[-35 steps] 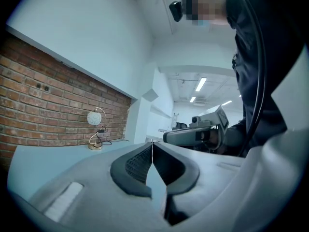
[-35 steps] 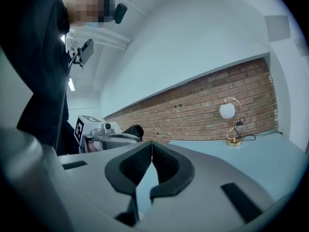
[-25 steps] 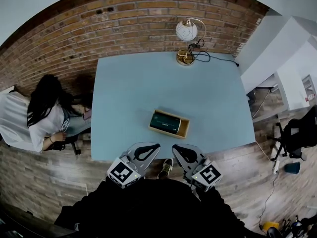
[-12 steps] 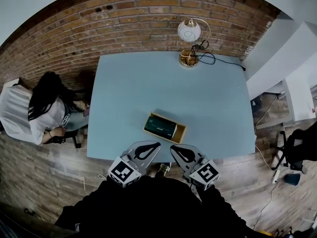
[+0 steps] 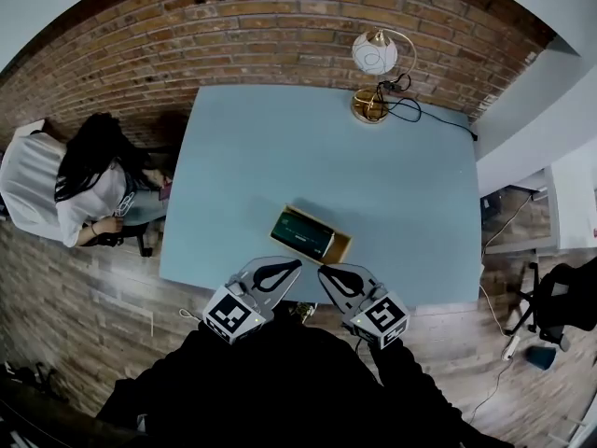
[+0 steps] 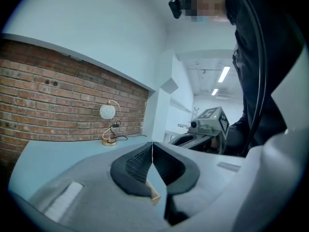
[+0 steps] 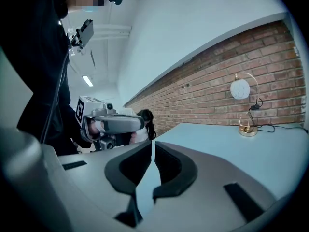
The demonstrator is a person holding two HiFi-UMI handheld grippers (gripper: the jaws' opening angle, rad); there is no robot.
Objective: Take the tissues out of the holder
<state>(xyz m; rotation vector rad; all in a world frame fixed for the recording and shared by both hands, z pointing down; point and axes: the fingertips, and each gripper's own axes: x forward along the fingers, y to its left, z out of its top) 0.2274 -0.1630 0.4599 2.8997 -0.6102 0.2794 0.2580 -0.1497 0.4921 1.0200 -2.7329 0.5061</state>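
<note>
A wooden holder [image 5: 338, 247] lies on the light blue table [image 5: 280, 157] near its front edge, with a dark green tissue pack [image 5: 303, 232] inside it. My left gripper [image 5: 295, 266] and right gripper [image 5: 324, 272] hover side by side just in front of the holder, over the table's edge. Neither touches it. In the left gripper view the jaws of the left gripper [image 6: 152, 145] meet with nothing between them, and a corner of the holder [image 6: 154, 196] shows below. The right gripper [image 7: 152, 144] is shut and empty too.
A lamp [image 5: 373, 59] with a white globe and a black cable stands at the table's far right corner, against the brick wall. A person [image 5: 79, 189] sits at the table's left side. A white cabinet [image 5: 560, 129] stands to the right.
The head view has drifted, so the table and holder sit a little closer to the grippers. Both grippers stay shut and side by side.
</note>
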